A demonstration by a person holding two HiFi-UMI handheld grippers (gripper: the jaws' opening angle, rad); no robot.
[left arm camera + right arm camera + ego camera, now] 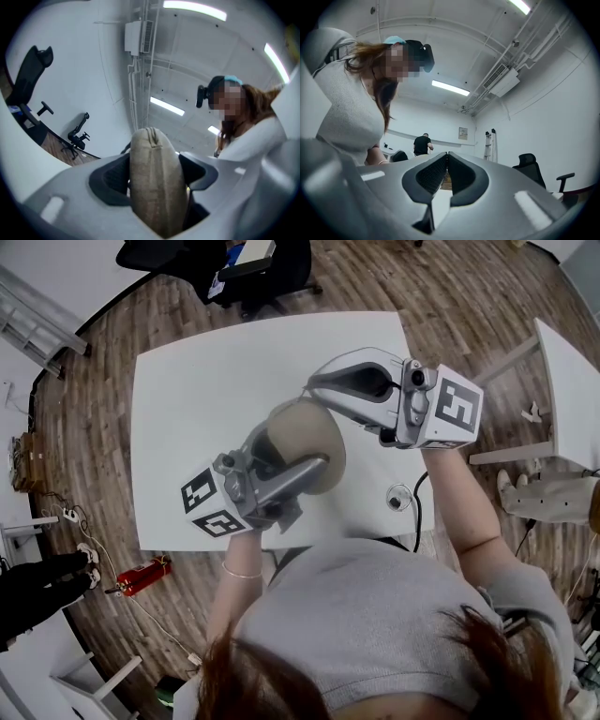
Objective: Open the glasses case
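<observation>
A tan fabric glasses case (305, 439) is held up over the white table (187, 381), clamped on edge between the pads of my left gripper (286, 456). In the left gripper view the case (157, 187) fills the gap between the jaws of that gripper (154, 164), its seamed end pointing up. My right gripper (315, 388) sits just beyond the far top of the case. In the right gripper view, this gripper (446, 157) has its pads pressed together with nothing visible between them.
A cable with a small round piece (400, 497) lies on the table near its front edge. A black office chair (253, 268) stands beyond the far edge, and a second white table (572, 381) is to the right. A red fire extinguisher (143, 573) lies on the floor.
</observation>
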